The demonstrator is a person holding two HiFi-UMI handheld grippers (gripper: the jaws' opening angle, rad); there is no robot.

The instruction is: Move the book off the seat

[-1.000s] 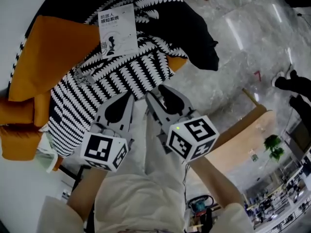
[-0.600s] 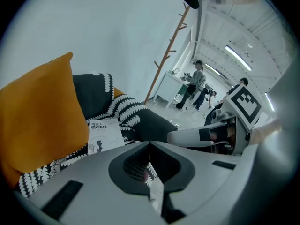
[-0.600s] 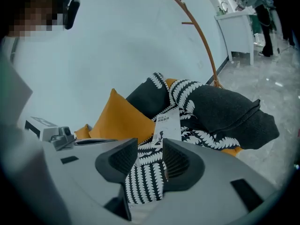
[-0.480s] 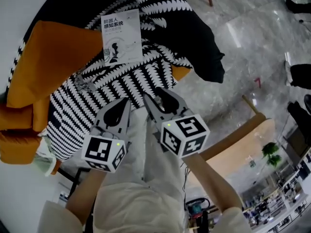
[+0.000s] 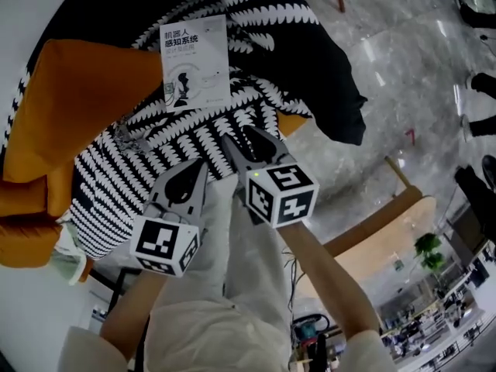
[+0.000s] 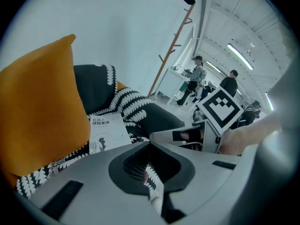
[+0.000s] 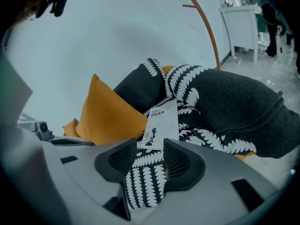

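Since 1 s ago both tongs have dropped closer to the seat [image 5: 310, 60], the right more than the left. Right tongs [image 5: 246, 139]: jaws spread, just been opening wider, nothing btwn them yet. Left tongs [image 5: 195, 169]: jaws pressed together, empty, just beside the right pair. Book [image 5: 194, 62] lies flat, cover up, on the black-and-white throw [image 5: 194, 130], ahead of both tips and not touched. Orange cushion [image 5: 85, 99] sits left of the left tongs, touching the book's left edge or just beside it.

Risks, as I judge: 1 jaw must get under a flat book on soft fabric, so it may pinch throw w/ the cover, or catch only the cover so the pages flop open. Left pair, closed, can't steady it.
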